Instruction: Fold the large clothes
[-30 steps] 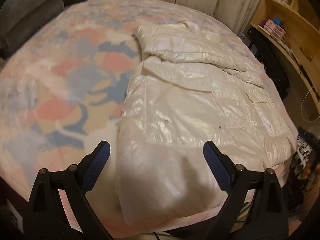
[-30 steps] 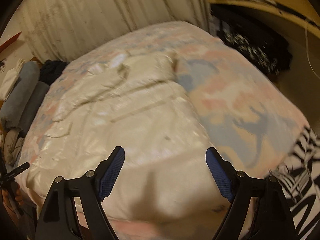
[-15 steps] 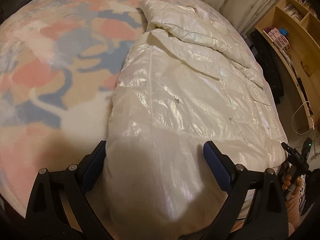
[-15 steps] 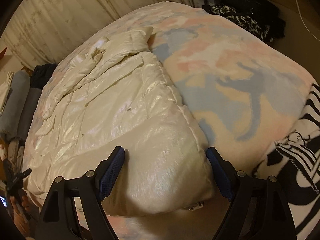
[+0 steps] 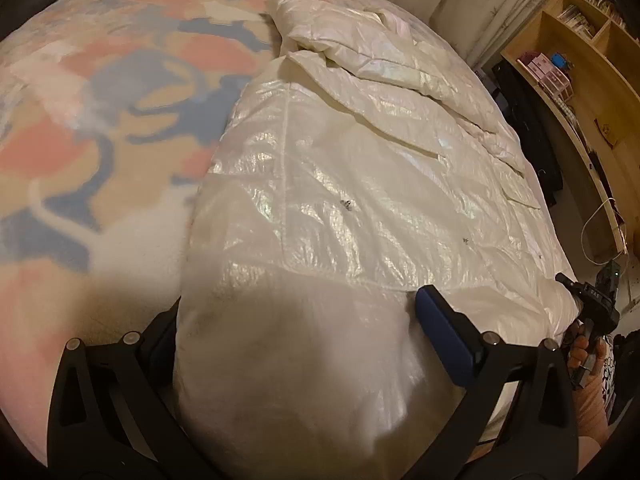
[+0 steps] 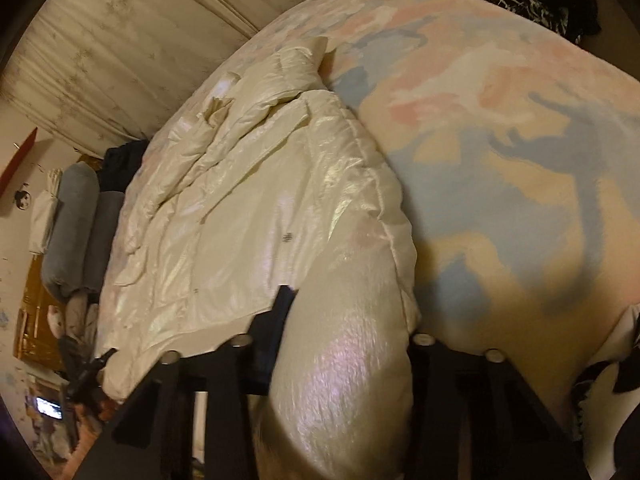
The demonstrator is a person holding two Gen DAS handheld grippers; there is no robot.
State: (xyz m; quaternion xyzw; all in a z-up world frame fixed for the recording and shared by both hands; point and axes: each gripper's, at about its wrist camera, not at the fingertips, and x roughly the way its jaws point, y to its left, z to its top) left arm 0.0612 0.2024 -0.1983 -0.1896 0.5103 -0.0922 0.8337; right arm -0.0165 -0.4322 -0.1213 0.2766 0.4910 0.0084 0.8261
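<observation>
A shiny cream puffer jacket (image 5: pixel 360 184) lay spread along the bed (image 5: pixel 80 152), over a blanket (image 6: pixel 520 168) patterned in pink, blue and tan. In the left wrist view the jacket ran from the hem at 6 o'clock up to the folded sleeves and collar near 12 o'clock, with the blanket showing from 8 to 11 o'clock. The left gripper (image 5: pixel 296 340) had its jaws wide apart around the bulging hem corner, one blue pad (image 5: pixel 440 336) lying against the fabric at 4 o'clock while the other finger was hidden behind the padding; whether the jaws pressed the cloth could not be told. In the right wrist view the right gripper (image 6: pixel 348 328) straddled the opposite hem corner, a thick roll of jacket filling the gap between its fingers and touching both, the jaws only partly open around it. Wooden shelves (image 5: pixel 592 60) stood at 2 o'clock in the left view, and pale curtains (image 6: pixel 120 40) hung behind the bed at 11 o'clock in the right view, with grey rolled cushions (image 6: pixel 76 224) at 9 o'clock.
</observation>
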